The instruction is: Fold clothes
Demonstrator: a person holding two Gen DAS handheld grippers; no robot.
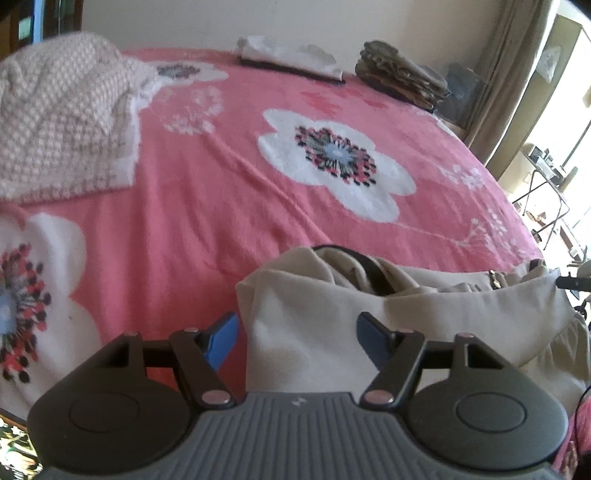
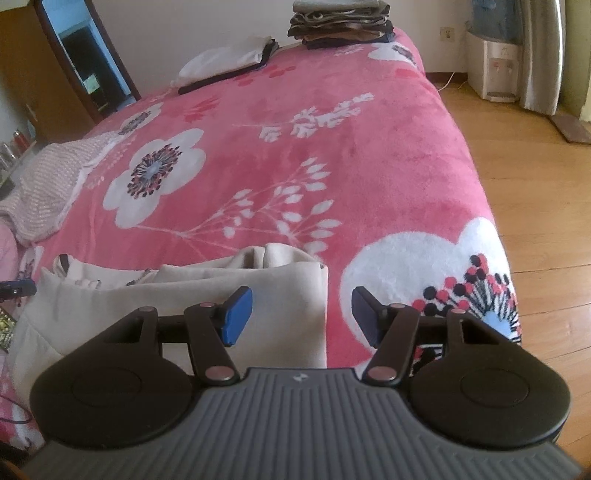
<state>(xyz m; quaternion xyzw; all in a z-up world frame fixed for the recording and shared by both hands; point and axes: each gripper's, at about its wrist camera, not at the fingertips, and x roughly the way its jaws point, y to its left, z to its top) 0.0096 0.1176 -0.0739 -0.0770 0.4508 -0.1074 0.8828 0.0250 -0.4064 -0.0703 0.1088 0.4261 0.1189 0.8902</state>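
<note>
Left wrist view first: the left claw (image 1: pixel 297 338) hangs over the near left corner of a cream garment (image 1: pixel 314 332), blue pads apart, one pad out over the pink blanket (image 1: pixel 221 192) and the other above the cloth, nothing pinched between them. That garment lies bunched at the near edge of the bed, its dark-lined neck opening gaping upward. Over on the right wrist camera, the right claw (image 2: pixel 302 314) sits at the garment's (image 2: pixel 221 295) opposite corner, pads likewise spread, the left pad over the cream fabric and the right pad over the blanket's (image 2: pixel 332 129) big white flower, and again no cloth gripped. Whether either claw actually touches the fabric, I can't say. Further up the bed, a checked pink-and-white cloth (image 1: pixel 62 114) lies heaped on the left side, a folded white item (image 2: pixel 225 59) rests on something dark near the far edge, and a stack of folded dark clothes (image 2: pixel 340 22) stands in the far corner. Wooden floor (image 2: pixel 535 166) runs along the bed's right side.
</note>
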